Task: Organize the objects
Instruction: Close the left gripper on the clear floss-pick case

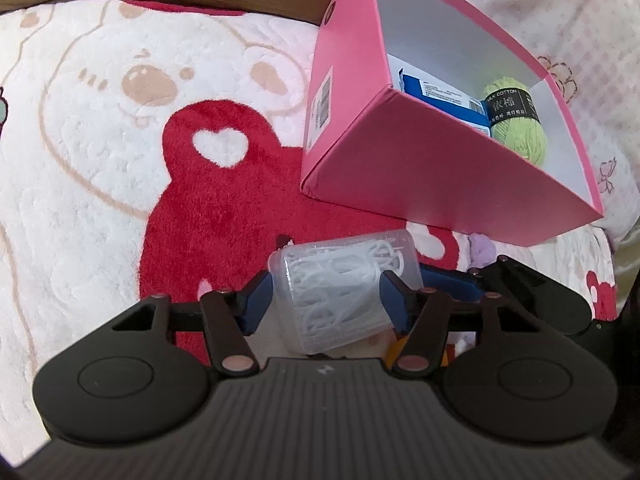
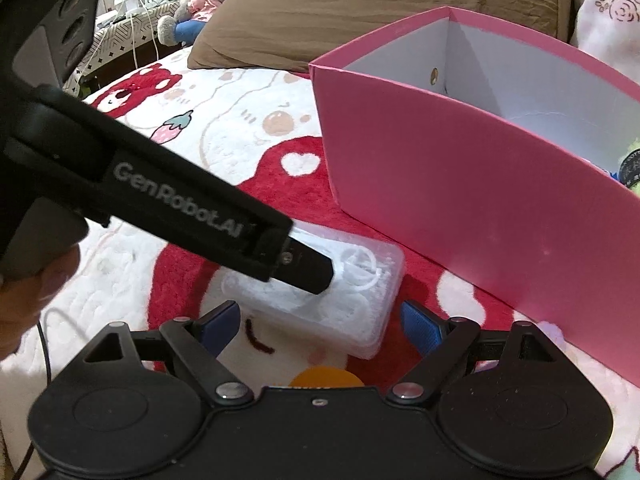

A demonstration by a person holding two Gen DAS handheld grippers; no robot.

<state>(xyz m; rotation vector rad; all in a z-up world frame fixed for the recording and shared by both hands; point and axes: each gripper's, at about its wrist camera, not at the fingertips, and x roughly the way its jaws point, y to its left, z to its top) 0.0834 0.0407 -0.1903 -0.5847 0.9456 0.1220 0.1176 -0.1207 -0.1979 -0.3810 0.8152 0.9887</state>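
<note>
**Clear floss-pick case (image 1: 336, 292): gripped, bound for box**

Left gripper (image 1: 326, 300) is clamping it across its short sides; long axis is pointing toward pink box (image 1: 400, 152), just beyond on the bed. Right gripper (image 2: 320, 326) is hovering nearby, jaws wide.

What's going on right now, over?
Left hand-held gripper shut on clear floss-pick box. Right hand-held gripper open, empty. Pink box just ahead, yarn inside. Nothing blocking.

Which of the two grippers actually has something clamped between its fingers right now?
The left gripper: its blue pads press both sides of the clear plastic box of floss picks. The right gripper is open, holding nothing.
</note>
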